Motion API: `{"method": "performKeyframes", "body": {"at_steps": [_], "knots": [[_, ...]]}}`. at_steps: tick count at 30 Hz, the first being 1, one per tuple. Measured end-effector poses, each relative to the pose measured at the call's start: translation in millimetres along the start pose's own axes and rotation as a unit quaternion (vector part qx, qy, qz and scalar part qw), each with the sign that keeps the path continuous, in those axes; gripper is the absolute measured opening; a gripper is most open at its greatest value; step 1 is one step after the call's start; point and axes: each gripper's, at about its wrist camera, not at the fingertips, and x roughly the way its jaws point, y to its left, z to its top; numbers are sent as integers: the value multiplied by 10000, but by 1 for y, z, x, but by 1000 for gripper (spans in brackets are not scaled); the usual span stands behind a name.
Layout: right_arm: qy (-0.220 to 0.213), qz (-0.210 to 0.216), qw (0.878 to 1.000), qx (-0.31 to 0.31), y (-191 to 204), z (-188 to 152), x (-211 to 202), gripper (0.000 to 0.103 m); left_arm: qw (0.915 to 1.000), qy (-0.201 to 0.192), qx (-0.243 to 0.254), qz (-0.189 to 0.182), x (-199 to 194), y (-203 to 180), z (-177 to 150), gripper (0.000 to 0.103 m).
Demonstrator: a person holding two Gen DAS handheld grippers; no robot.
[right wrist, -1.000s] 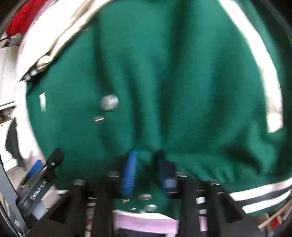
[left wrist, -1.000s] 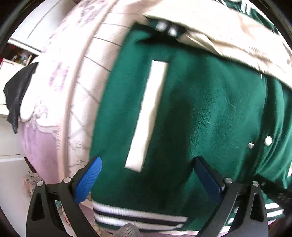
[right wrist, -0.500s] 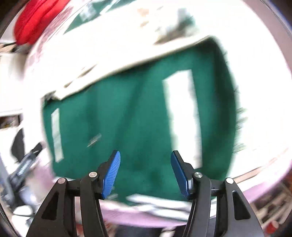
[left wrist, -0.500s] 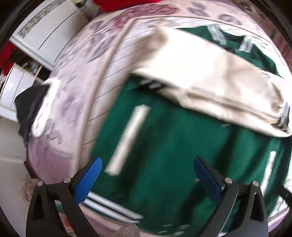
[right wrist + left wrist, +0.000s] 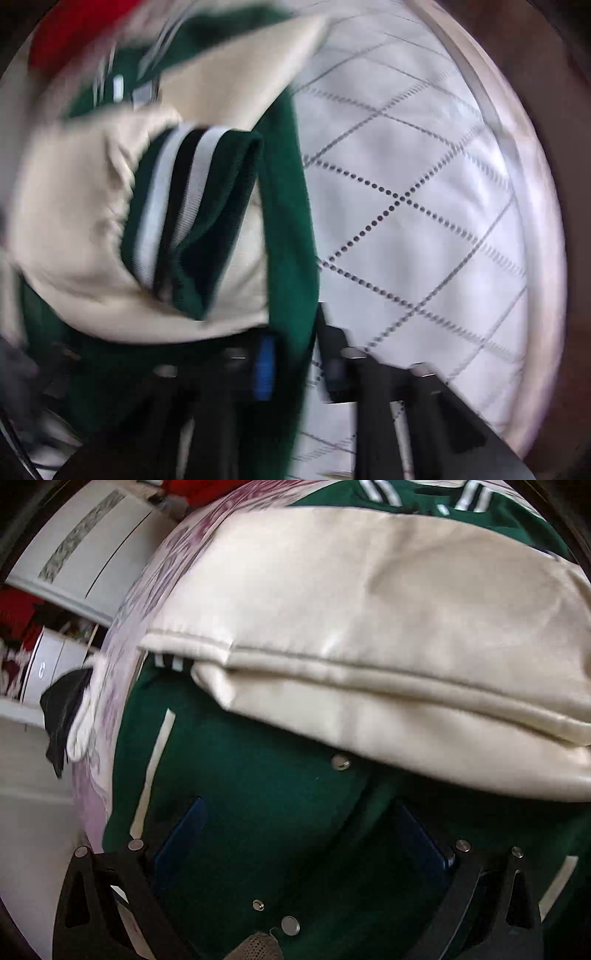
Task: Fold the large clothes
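The left gripper stands wide, its blue pads spread over the green front of the jacket with nothing pinched between them; whether the pads touch the cloth cannot be told. To its left, at the bed's edge, a black cloth hangs beside a white drawer unit. The jacket lies flat on the quilt, a white pocket strip on its left half. Snaps dot the middle of the green front. A cream sleeve is folded across the jacket's upper part, reaching the right edge of the view.

The right gripper has just been closing, and its jaws are now narrow, clamped on the jacket's green edge, which runs up from between the pads. Left of that edge the cream sleeve bunches, its striped cuff turned toward the camera. Something red shows at the top left. To the right, the white quilt with its diamond stitching lies bare out to its piped border. This view is blurred.
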Motion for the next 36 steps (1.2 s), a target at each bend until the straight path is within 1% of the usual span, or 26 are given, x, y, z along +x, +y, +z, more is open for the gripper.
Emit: {"method": "performKeyframes", "body": {"at_steps": [2,3,4,5,6,7,8,9,11,12,14,16,17,18,19,21,22,23,25,27,28,29,30,31,33,36], "knots": [[-359,684,9919,1012,-45,-12,-13,13,9999,40,-111,18,3,0,0,103],[-433,1194,9729,1931,-82,-28,-12,13,9999,57,-132,46,3,-1,-1,103],[-291,1390,9574,2514,-103,-44,-4,12,9998,49,-139,116,3,-2,-1,103],[-112,1594,9402,3008,-124,-59,4,9,9998,48,-141,155,3,-2,-1,103],[-105,2018,9209,3334,-141,-70,6,9,9997,49,-140,207,1,-3,-1,103],[-33,2073,9200,3327,-147,-71,3,10,9996,47,-137,239,-1,-4,-1,103],[30,1949,9299,3119,-147,-68,-3,20,9995,43,-130,276,-4,-4,-1,103],[59,1703,9473,2711,-146,-60,-15,31,9995,35,-123,297,-9,-6,-2,103],[-129,851,9862,1414,-133,-37,-44,34,9993,-63,-140,333,-18,-7,-4,103],[-223,613,9944,833,-117,-27,-49,36,9991,-115,-151,370,-22,-7,-5,103],[-167,141,9997,-138,-97,-12,-50,39,9988,-149,-145,433,-22,-9,-7,103],[-42,-297,9920,-1224,-78,-5,-38,39,9989,-13,-161,442,-14,-11,-8,103],[-78,-310,9891,-1437,-59,-12,-38,38,9990,61,-215,392,-8,-10,-8,103],[-284,-349,9877,-1495,-59,-11,-41,28,9991,53,-282,301,-4,-9,-8,103],[-386,-241,9917,-1202,-68,-10,-46,20,9992,42,-305,268,-5,-9,-7,103],[-554,1,9984,-89,-97,-13,-60,16,9993,-5,-280,261,-7,-11,-5,103],[-592,21,9975,381,-118,-18,-66,14,9993,-11,-252,279,-7,-12,-5,103],[-523,-39,9954,808,-133,-23,-67,2,9993,-14,-254,264,-8,-11,-5,103],[-61,256,9897,1409,-162,-33,-57,1,9994,24,-281,214,-12,-8,-6,103],[-52,559,9867,1523,-177,-37,-71,4,9993,44,-347,147,-18,0,-9,103],[31,684,9868,1470,-187,-38,-77,8,9992,26,-375,125,-20,3,-12,103],[127,816,9865,1413,-203,-42,-85,23,9991,6,-407,98,-22,9,-15,103],[184,874,9868,1354,-205,-41,-85,31,9990,-7,-437,78,-24,14,-17,103],[214,927,9879,1221,-209,-41,-84,33,9988,-17,-476,59,-27,17,-20,103],[437,957,9895,992,-190,-51,-71,33,9985,11,-548,17,-29,24,-24,103],[361,888,9897,1060,-187,-57,-73,33,9980,17,-633,-56,-34,32,-29,103]]}}
